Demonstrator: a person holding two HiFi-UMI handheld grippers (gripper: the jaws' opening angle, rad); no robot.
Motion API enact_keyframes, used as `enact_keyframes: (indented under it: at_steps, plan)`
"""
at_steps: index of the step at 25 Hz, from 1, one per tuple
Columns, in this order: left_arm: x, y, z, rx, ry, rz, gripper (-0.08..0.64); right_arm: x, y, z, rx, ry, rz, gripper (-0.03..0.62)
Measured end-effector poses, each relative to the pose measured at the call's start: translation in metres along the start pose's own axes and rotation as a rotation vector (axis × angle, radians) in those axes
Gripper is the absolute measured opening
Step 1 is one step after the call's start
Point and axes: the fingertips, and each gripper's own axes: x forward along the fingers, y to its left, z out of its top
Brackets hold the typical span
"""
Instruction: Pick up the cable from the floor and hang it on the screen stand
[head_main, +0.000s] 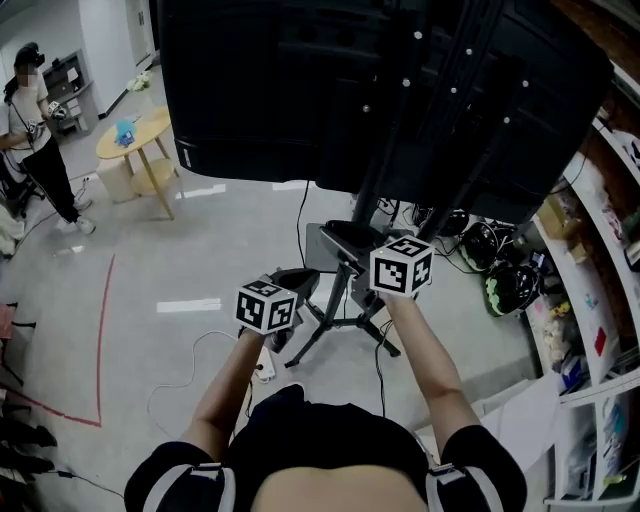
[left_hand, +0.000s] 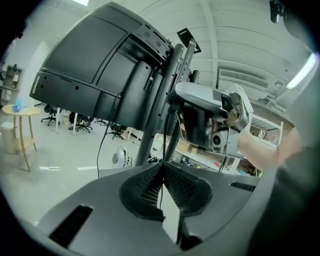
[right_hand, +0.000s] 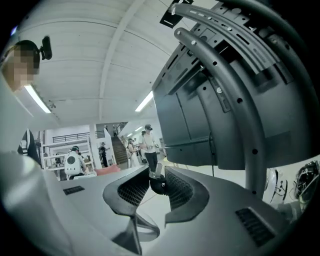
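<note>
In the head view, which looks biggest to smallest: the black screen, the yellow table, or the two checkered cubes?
1. screen
2. yellow table
3. right cube and left cube, which look alike; nearness to the camera enlarges them.

Thin black cable (left_hand: 161, 192), plug end (right_hand: 156, 183) between jaws, near upright black screen stand (left_hand: 148, 131)

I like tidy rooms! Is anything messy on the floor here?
Yes. Helmets lie on the floor by the shelves, among tangled black cables. A white power strip also lies loose near the feet of the screen stand.
</note>
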Motion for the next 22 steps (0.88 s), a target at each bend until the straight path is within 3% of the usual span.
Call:
enact_keyframes:
  at_steps: [4, 13, 22]
  plan:
    - [-0.004, 0.021, 0.025, 0.01, 0.002, -0.007, 0.008, 0.036, -0.003, 0.036, -0.023, -0.021, 0.024, 0.109]
    - [-0.022, 0.086, 0.103, 0.046, -0.069, 0.06, 0.008, 0.109, -0.002, 0.094, -0.074, -0.024, 0.072, 0.109]
    - [-0.029, 0.108, 0.173, 0.074, -0.15, 0.077, 0.008, 0.147, 0.004, 0.147, -0.152, -0.017, 0.116, 0.109]
